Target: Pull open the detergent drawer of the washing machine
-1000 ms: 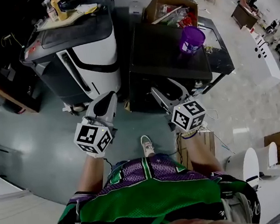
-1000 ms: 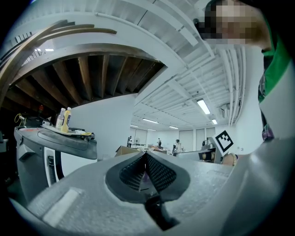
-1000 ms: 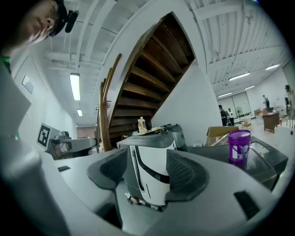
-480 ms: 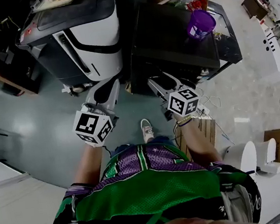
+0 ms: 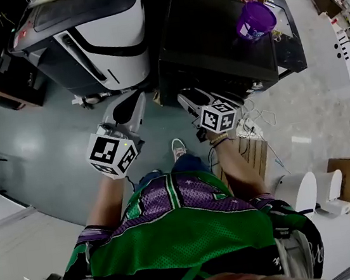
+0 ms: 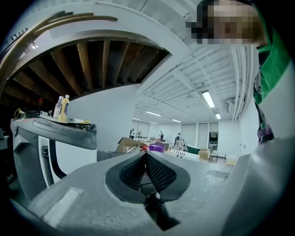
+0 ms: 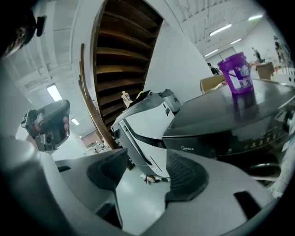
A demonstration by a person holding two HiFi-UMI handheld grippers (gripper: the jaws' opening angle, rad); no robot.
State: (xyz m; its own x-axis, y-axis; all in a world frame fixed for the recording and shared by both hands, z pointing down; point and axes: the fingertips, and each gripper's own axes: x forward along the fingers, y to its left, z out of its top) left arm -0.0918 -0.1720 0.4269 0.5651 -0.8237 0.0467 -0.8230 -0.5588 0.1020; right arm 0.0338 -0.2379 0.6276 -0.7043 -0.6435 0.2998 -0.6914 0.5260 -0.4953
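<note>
The black washing machine [image 5: 213, 41] stands ahead of me, its dark top seen from above in the head view. Its front with a brand mark [image 7: 186, 148] and a control strip [image 7: 262, 133] fills the right of the right gripper view; I cannot make out the drawer itself. My right gripper [image 5: 185, 97] hangs low before the machine's front left corner, open [image 7: 146, 170], nothing between its pads. My left gripper [image 5: 135, 98] is held level to the left, in front of the gap between the two machines, pads pressed together [image 6: 145, 156] and empty.
A purple cup [image 5: 254, 22] stands on the black machine's top. A white-and-black machine [image 5: 104, 36] sits close on its left. A wooden crate [image 5: 248, 152] and cables lie on the floor by my right foot. White fixtures [image 5: 310, 192] and a cardboard box [image 5: 349, 174] stand at the right.
My right gripper has dropped and rolled, now lower before the black machine's front. The left gripper has sunk a little. Both machines have slid up the head view.
</note>
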